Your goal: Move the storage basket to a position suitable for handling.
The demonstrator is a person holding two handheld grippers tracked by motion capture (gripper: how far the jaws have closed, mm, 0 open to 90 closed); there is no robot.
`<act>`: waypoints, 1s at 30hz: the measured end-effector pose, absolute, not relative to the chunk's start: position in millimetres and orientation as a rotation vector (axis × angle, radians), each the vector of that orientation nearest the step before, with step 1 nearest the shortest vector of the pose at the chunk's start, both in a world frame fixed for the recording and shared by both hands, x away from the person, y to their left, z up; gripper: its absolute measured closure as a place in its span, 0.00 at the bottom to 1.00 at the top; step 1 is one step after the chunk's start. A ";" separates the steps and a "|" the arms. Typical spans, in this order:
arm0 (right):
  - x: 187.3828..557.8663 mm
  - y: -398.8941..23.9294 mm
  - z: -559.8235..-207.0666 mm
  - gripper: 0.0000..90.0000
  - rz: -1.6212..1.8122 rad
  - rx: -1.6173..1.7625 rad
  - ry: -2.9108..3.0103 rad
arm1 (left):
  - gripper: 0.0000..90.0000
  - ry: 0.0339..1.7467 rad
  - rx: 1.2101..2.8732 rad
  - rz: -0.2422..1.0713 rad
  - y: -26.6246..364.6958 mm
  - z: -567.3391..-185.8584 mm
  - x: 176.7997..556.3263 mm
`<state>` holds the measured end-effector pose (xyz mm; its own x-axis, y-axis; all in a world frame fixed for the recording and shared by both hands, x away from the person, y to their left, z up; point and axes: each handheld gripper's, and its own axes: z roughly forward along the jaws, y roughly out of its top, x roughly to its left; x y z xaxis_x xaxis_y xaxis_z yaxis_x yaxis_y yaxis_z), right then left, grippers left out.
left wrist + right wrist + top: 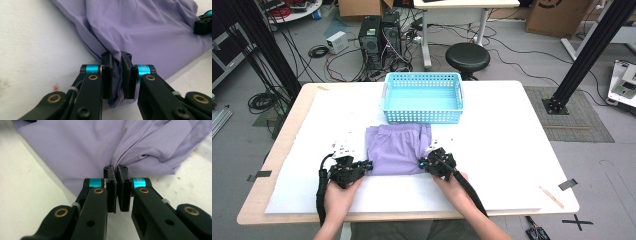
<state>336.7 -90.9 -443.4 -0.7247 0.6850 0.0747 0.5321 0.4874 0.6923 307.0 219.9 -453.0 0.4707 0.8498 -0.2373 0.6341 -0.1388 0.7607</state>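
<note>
lilac cloth (pixel 397 149), folded, lies flat on the white table (pixel 512 150) just in front of the light blue basket (pixel 423 98). left gripper (pixel 116 75) is clamped on a pinch of fabric at the cloth's near left corner; right gripper (pixel 115 188) is clamped on a gathered fold at its near right corner.

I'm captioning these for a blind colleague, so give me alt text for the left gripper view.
The left gripper has its two black jaws pinched shut on the near edge of a purple cloth, which bunches into folds where it is gripped. The cloth lies spread on a white table, and part of the other gripper touches it at the upper right.
</note>
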 end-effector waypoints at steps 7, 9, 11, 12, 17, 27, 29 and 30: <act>334.1 -123.1 -439.7 0.98 1.053 1.097 2.469 | 0.91 1.182 1.886 0.241 186.7 -453.5 310.4; 331.6 -134.6 -438.7 0.98 1.041 1.118 2.452 | 0.91 1.156 1.901 0.235 175.2 -453.4 311.7; 327.9 -146.3 -438.0 0.98 1.039 1.131 2.447 | 0.91 1.132 1.915 0.218 164.6 -453.5 313.2; 324.6 -153.2 -437.8 0.98 1.038 1.136 2.444 | 0.91 1.124 1.917 0.209 160.0 -453.5 313.7; 309.2 -173.1 -438.4 0.98 1.031 1.142 2.434 | 0.91 1.082 1.945 0.194 144.4 -453.3 312.0; 283.1 -193.7 -440.0 0.98 1.073 1.144 2.422 | 0.91 1.003 1.984 0.194 132.7 -453.0 287.3; 279.4 -196.5 -440.5 0.98 1.082 1.150 2.423 | 0.91 0.988 1.991 0.198 130.6 -453.1 282.4; 277.2 -197.8 -440.8 0.98 1.082 1.152 2.421 | 0.91 0.987 1.987 0.199 129.6 -453.2 280.8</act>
<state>277.2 -197.8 -440.8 -0.6563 0.7496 0.0859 0.5639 0.4116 0.7160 280.8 129.6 -453.2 0.6709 0.7073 -0.2227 0.5660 -0.2944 0.7701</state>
